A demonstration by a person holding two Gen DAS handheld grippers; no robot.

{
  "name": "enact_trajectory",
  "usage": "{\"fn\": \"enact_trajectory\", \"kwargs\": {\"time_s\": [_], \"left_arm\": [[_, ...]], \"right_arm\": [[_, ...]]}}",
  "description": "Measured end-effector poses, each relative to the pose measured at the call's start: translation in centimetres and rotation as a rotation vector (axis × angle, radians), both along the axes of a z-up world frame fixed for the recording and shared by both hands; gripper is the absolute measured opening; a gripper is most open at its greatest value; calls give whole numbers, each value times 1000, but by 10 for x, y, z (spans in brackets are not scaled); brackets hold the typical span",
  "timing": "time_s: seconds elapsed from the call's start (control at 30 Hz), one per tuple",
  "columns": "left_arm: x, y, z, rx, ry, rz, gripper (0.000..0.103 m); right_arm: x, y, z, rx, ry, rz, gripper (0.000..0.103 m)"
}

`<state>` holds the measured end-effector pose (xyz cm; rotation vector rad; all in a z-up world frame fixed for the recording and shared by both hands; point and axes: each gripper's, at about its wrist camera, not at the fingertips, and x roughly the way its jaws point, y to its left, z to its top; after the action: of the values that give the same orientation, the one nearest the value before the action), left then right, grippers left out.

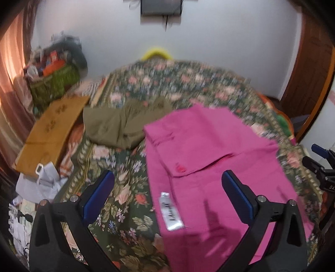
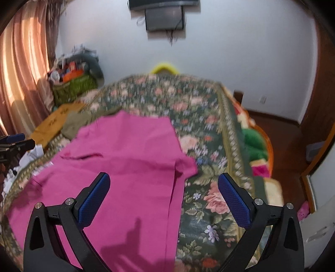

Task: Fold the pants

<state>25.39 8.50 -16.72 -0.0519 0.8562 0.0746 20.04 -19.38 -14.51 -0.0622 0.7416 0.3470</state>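
Pink pants (image 1: 211, 167) on floral bedspread (image 1: 117, 209)

Floral bedspread (image 1: 129, 209), dark green with pink roses, covers the bed. Olive-green garment (image 1: 117, 125) lies rumpled on it, far left. Just left of that, a mustard cloth (image 1: 52, 127) with small embroidered motifs, flat along the bed edge. White crumpled items (image 1: 41, 182) near left, details blurred. Far left corner: green basket (image 1: 54, 83) heaped with mixed clutter, beside peach curtains (image 2: 18, 69). Yellow curved object (image 1: 157, 53) behind the far bed edge. Dark screen (image 2: 165, 19) mounted on the white wall, cable hanging below. Right side: green and pink plush bedding (image 2: 254, 144), wooden floor (image 2: 282, 136).
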Motion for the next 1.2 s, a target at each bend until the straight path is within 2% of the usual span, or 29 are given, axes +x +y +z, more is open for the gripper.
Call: {"fn": "enact_trajectory", "kwargs": {"time_s": [0.07,0.13,0.27,0.4,0.57,0.67,0.73,0.8,0.87,0.9,1.03,1.13,1.2], "left_arm": [[11,7,-16,20,57,11,99],[24,14,-32,37,120,29,90],[33,28,-48,-39,193,37,83],[38,25,-51,-57,210,-3,73],[39,4,-44,-55,188,-108,70],[45,-4,-54,-64,233,-131,66],[49,-5,-66,-74,283,-132,51],[51,-4,-76,-95,317,-131,45],[50,-4,-78,-92,308,-118,41],[50,-4,-78,-58,298,-88,32],[48,-5,-83,-33,294,-70,30],[46,-13,-83,41,280,-87,31],[47,-10,-85,38,286,-86,31]], "right_arm": [[10,0,-10,-3,47,17,91],[22,-2,-18,0,89,31,84],[43,-2,-25,23,126,39,75],[59,2,-31,34,160,61,62],[77,10,-46,20,206,106,42],[84,12,-54,34,248,114,32],[86,13,-58,43,268,122,19],[87,13,-59,44,277,126,11],[87,14,-60,35,279,131,9],[87,15,-61,24,276,131,8],[88,14,-60,9,273,125,7],[87,14,-58,-8,258,115,7],[87,14,-59,-35,254,101,5]]}}
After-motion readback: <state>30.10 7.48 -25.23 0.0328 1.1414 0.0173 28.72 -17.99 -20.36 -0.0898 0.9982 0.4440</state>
